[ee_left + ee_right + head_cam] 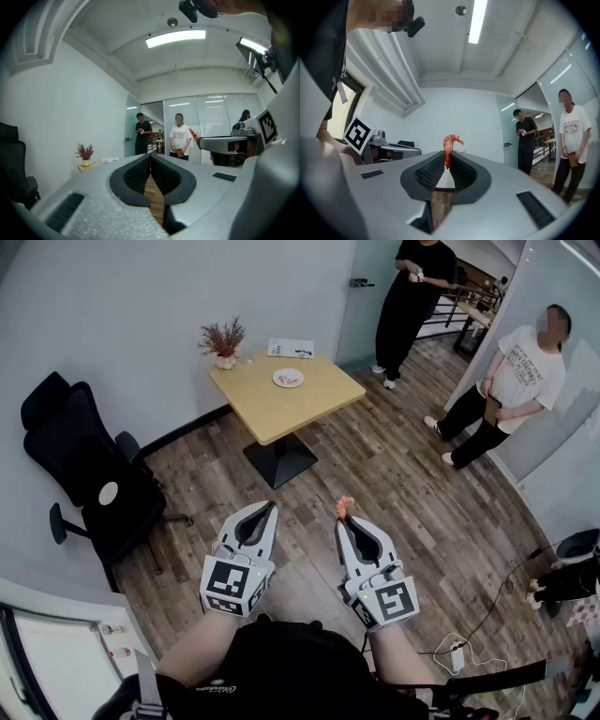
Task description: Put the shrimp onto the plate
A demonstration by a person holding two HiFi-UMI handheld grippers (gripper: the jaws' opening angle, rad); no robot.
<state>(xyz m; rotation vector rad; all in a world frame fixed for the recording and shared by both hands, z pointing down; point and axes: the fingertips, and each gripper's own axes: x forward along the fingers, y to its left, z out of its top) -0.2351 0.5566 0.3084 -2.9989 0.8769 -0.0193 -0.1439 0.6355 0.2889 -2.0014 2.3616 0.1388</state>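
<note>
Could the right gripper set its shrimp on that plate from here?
Probably not: the right gripper, shut on the shrimp, hangs well short of the table and its plate. Only floor lies between.

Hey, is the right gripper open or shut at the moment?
Shut on the shrimp: the right gripper pinches its lower end, and the rest sticks up above the tips.

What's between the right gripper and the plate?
Head view: only wood floor, then the near edge of the table, separates the right gripper, shut on the shrimp, from the plate.
</note>
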